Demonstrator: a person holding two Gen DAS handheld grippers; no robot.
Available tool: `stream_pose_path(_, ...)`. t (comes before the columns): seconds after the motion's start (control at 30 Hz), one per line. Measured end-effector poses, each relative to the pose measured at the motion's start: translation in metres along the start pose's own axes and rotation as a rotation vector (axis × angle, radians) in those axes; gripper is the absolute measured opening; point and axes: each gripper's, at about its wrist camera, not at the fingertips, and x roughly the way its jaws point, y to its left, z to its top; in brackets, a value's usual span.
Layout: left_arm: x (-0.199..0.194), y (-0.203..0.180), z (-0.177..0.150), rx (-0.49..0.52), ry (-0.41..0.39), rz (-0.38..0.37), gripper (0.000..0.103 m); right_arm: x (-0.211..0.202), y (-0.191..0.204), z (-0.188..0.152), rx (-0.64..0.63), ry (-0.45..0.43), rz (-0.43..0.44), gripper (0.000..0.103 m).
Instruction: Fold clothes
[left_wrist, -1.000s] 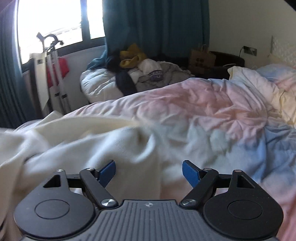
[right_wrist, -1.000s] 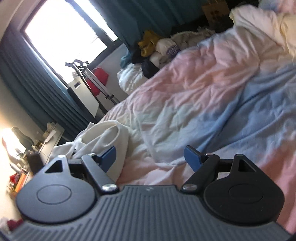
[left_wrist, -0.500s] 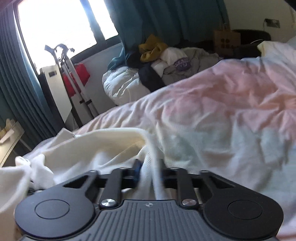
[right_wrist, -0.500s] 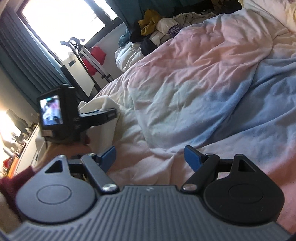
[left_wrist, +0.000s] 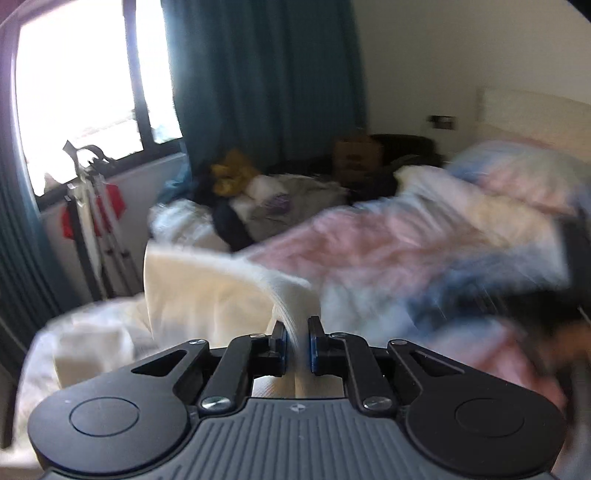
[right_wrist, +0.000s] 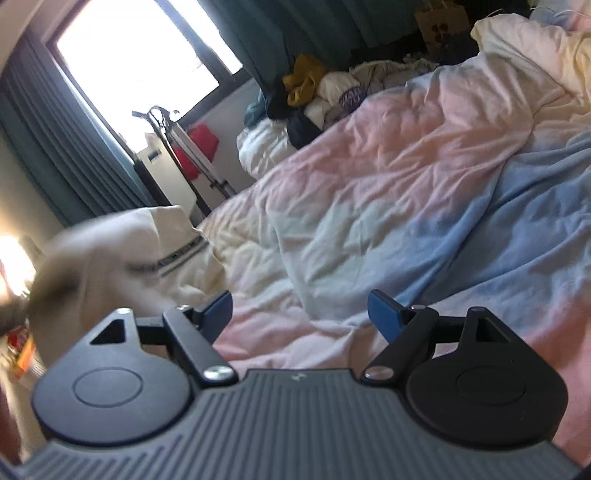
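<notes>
A cream-white garment (left_wrist: 207, 291) lies at the near left of the bed. My left gripper (left_wrist: 297, 347) is shut on a fold of it and holds the cloth raised off the bed; the view is motion-blurred. In the right wrist view the same garment (right_wrist: 147, 236) shows lifted at the left, blurred, with a dark striped trim. My right gripper (right_wrist: 299, 310) is open and empty, low over the pink and blue duvet (right_wrist: 388, 192).
A pile of clothes (right_wrist: 317, 92) lies on white bedding at the far side by teal curtains (left_wrist: 258, 92). A folded rack with a red item (right_wrist: 192, 147) stands under the window. A paper bag (right_wrist: 439, 18) sits at the back. Pillows (right_wrist: 535, 48) lie far right.
My left gripper closed on the cream garment and has lifted it, swinging right. My right gripper stayed open and shifted slightly over the duvet.
</notes>
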Motion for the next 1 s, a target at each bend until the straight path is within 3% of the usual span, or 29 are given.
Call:
stream_pose_path(0.1, -0.011, -0.010, -0.058, -0.030, 0.082, -0.029, 0.011, -0.006, -0.002, 0.003, 0.051, -0.003, 0.037, 0.082)
stream_pose_path(0.2, -0.011, -0.005, -0.093, -0.130, 0.116, -0.027, 0.011, -0.004, -0.003, 0.002, 0.096, 0.020, 0.075, 0.083)
stream_pose_path(0.43, -0.015, 0.009, -0.107, -0.238, 0.083, -0.056, 0.013, 0.039, 0.022, 0.002, 0.106, 0.109, 0.184, 0.080)
stream_pose_path(0.63, -0.001, 0.009, -0.115, -0.250, 0.089, -0.076, 0.014, 0.139, 0.033, 0.011, 0.166, 0.245, 0.197, 0.072)
stream_pose_path(0.8, 0.006, 0.014, -0.117, -0.289, 0.080, -0.113, 0.014, 0.213, 0.034, 0.017, 0.167, 0.290, 0.189, 0.063)
stream_pose_path(0.9, 0.012, 0.015, -0.120, -0.286, 0.078, -0.131, 0.015, 0.246, 0.044, 0.020, 0.105, 0.296, 0.188, 0.044)
stream_pose_path(0.97, 0.016, 0.016, -0.121, -0.287, 0.072, -0.147, 0.015, 0.258, 0.048, 0.021, 0.093, 0.280, 0.194, 0.021)
stream_pose_path(1.0, 0.019, 0.017, -0.122, -0.291, 0.075, -0.153, 0.015, 0.263, 0.049, 0.022, 0.090, 0.271, 0.198, 0.017)
